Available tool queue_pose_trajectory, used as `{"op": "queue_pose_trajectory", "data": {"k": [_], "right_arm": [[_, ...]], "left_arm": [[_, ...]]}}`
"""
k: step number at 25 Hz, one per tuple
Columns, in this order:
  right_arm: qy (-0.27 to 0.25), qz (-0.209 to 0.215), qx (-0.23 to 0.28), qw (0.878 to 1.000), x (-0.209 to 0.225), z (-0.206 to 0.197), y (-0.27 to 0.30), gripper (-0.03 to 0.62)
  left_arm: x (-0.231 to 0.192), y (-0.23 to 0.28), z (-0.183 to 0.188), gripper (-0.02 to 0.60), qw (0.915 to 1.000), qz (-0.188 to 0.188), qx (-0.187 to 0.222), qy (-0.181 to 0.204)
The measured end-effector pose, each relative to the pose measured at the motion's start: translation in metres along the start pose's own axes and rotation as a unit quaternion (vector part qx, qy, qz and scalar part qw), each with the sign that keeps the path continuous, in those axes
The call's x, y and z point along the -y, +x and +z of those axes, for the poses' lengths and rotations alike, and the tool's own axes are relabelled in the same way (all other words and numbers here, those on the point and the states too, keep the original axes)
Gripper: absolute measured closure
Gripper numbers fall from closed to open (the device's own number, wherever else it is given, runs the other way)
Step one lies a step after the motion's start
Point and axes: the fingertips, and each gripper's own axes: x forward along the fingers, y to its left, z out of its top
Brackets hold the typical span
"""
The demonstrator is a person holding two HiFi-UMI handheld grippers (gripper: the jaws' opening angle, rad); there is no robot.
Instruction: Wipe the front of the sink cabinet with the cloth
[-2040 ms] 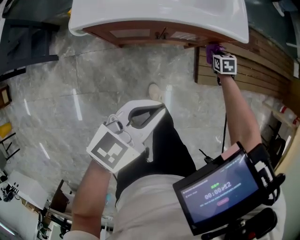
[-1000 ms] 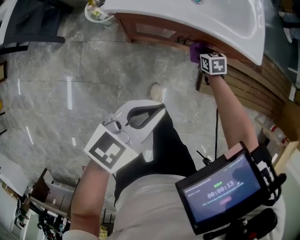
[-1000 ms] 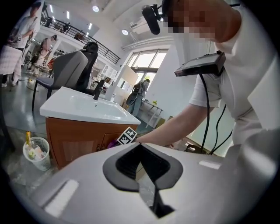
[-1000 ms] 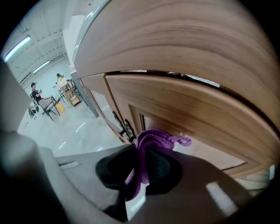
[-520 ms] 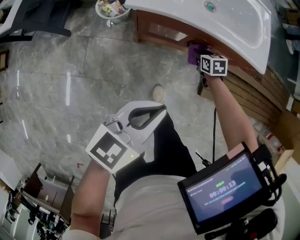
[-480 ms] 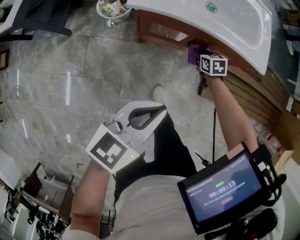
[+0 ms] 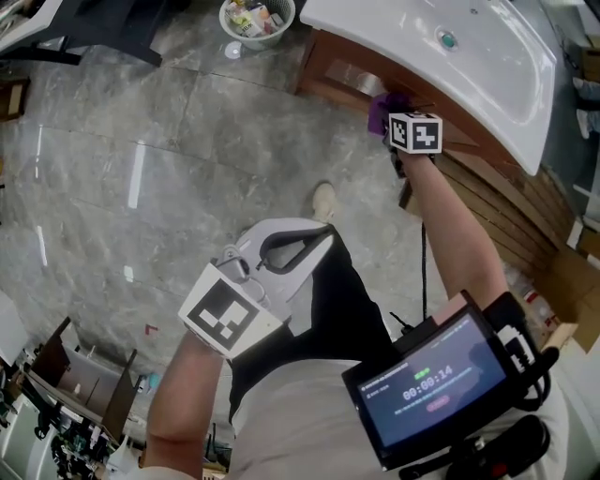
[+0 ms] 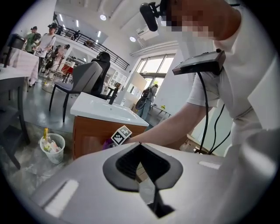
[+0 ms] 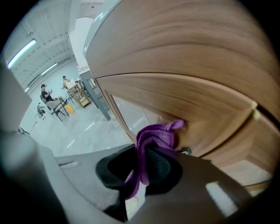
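The purple cloth (image 9: 151, 142) is bunched between the jaws of my right gripper (image 9: 146, 151), which is shut on it and presses it against the wooden front of the sink cabinet (image 9: 183, 96). In the head view the cloth (image 7: 380, 108) shows just beyond the right gripper's marker cube (image 7: 415, 132), under the white basin (image 7: 441, 56). My left gripper (image 7: 286, 248) hangs by the person's thigh, away from the cabinet; in its own view (image 8: 146, 186) the jaws meet with nothing between them. The cabinet (image 8: 94, 138) shows there in the distance.
A small bin of rubbish (image 7: 256, 19) stands on the marble floor left of the cabinet. Wooden slats (image 7: 506, 216) lie to the cabinet's right. The person's shoe (image 7: 323, 200) is in front of the cabinet. A wrist-mounted screen (image 7: 427, 384) sits at lower right.
The right gripper with the cloth has slid leftward along the cabinet front. The head view has shifted, bringing the bin and basin into sight. The left gripper stays by the thigh.
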Motion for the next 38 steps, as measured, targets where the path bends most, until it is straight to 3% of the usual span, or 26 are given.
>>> {"op": "queue_pose_trajectory", "data": {"k": [13,22,30,38], "right_arm": [[-0.08,0.059,0.015,0.995,-0.111,0.075,0.064,0.539],[-0.113,0.094,0.025,0.989,-0.165,0.089,0.078,0.539],[-0.087,0.107,0.036,0.99,-0.158,0.039,0.032,0.539],[-0.031,0.053,0.031,0.998,-0.064,-0.062,-0.049,0.539]], "left_arm": [[-0.019,-0.047,-0.02,0.58,0.9988,0.045,0.011,-0.016],[-0.023,-0.078,-0.034,0.58,0.9974,0.064,0.015,-0.029],[0.009,-0.059,-0.03,0.58,0.9998,0.008,0.003,-0.015],[0.062,-0.008,-0.026,0.58,0.9938,-0.104,-0.031,0.024]]}}
